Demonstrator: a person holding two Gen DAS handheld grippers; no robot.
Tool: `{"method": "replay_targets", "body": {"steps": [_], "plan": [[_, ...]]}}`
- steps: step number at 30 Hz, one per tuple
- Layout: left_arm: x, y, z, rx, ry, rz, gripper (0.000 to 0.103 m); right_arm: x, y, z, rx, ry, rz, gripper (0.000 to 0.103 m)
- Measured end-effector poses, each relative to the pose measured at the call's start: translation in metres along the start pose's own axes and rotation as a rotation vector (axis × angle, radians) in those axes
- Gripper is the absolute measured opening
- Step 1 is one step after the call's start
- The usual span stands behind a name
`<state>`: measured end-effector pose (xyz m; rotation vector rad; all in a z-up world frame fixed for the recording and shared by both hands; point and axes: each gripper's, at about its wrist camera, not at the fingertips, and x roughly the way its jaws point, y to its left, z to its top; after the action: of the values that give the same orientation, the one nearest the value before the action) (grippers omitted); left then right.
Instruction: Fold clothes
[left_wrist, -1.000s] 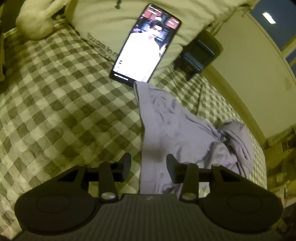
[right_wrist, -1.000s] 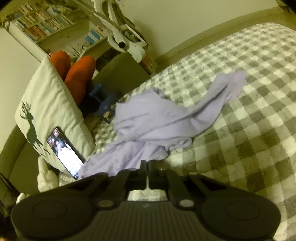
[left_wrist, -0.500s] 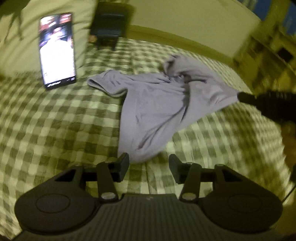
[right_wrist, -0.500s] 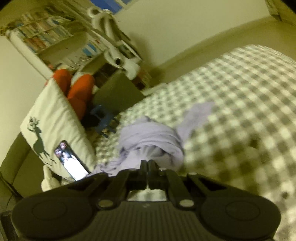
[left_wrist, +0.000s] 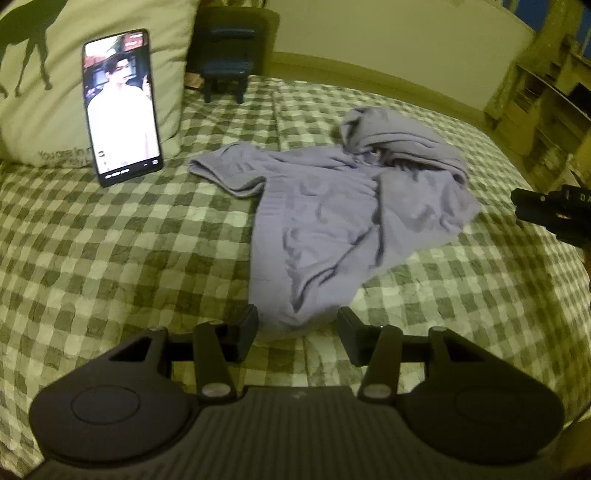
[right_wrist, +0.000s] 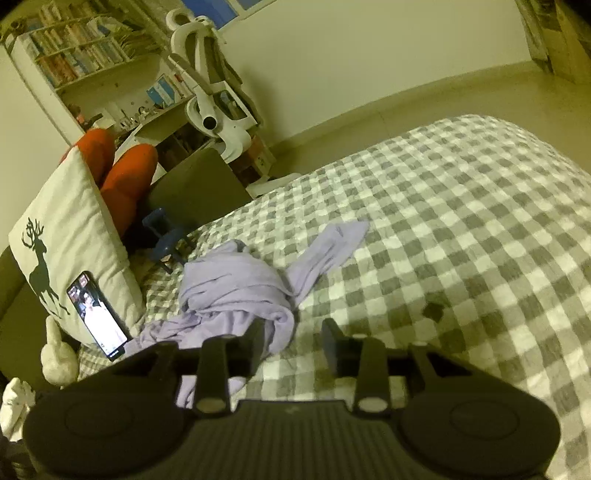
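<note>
A lavender garment lies crumpled on the checked bedspread. One sleeve points toward the phone, and a bunched part lies at the far end. My left gripper is open and empty, with the garment's near hem between and just beyond its fingertips. In the right wrist view the same garment lies bunched, one sleeve stretched away to the right. My right gripper is open and empty, its left finger at the garment's near edge. The right gripper also shows at the right edge of the left wrist view.
A lit phone leans on a deer-print pillow at the back left. A small dark blue stool stands beyond the bed. Orange cushions, a white office chair and bookshelves lie past the bed's far edge.
My right gripper opened and let go of the garment, which dropped into a bunched heap. The left gripper swung back, so the whole garment shows ahead of it.
</note>
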<state>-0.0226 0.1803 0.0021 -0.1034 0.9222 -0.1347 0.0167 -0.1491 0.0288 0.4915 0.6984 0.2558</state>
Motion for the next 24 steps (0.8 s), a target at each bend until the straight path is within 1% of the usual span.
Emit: {"method": "replay_targets", "body": {"steps": [4,8,11,13,14,15,16,17,20,23,24], "plan": [[0.004,0.0,0.0,-0.018,-0.006,0.014,0.051,0.016,0.007,0.0,-0.035,-0.012,-0.009,0.035],[0.01,-0.004,0.0,-0.021,-0.003,0.036,0.051,0.037,0.015,-0.002,-0.083,-0.028,-0.039,0.036],[0.013,-0.007,-0.001,-0.011,-0.005,0.049,0.047,0.053,0.018,-0.005,-0.089,-0.027,-0.04,0.036],[0.013,-0.009,-0.001,0.005,-0.009,0.055,0.039,0.063,0.019,-0.008,-0.084,-0.021,-0.027,0.033],[0.012,-0.009,-0.001,0.007,-0.015,0.052,0.036,0.066,0.019,-0.009,-0.083,-0.013,-0.016,0.018],[0.01,-0.009,-0.001,0.007,-0.02,0.048,0.025,0.069,0.019,-0.009,-0.081,-0.005,-0.005,0.007],[0.009,-0.009,-0.001,0.008,-0.026,0.043,0.011,0.07,0.019,-0.01,-0.078,-0.003,-0.001,0.007],[0.008,-0.008,0.0,-0.006,-0.027,0.034,0.005,0.068,0.019,-0.009,-0.075,-0.01,0.001,0.006],[0.002,-0.004,0.002,-0.056,-0.044,0.017,0.004,0.057,0.018,-0.005,-0.052,-0.04,0.011,0.005],[-0.013,0.001,0.005,-0.115,-0.108,-0.026,0.004,0.036,0.016,0.004,-0.018,-0.084,0.025,0.005],[-0.02,0.003,0.007,-0.137,-0.137,-0.053,0.004,0.029,0.016,0.006,-0.015,-0.097,0.026,0.005]]}}
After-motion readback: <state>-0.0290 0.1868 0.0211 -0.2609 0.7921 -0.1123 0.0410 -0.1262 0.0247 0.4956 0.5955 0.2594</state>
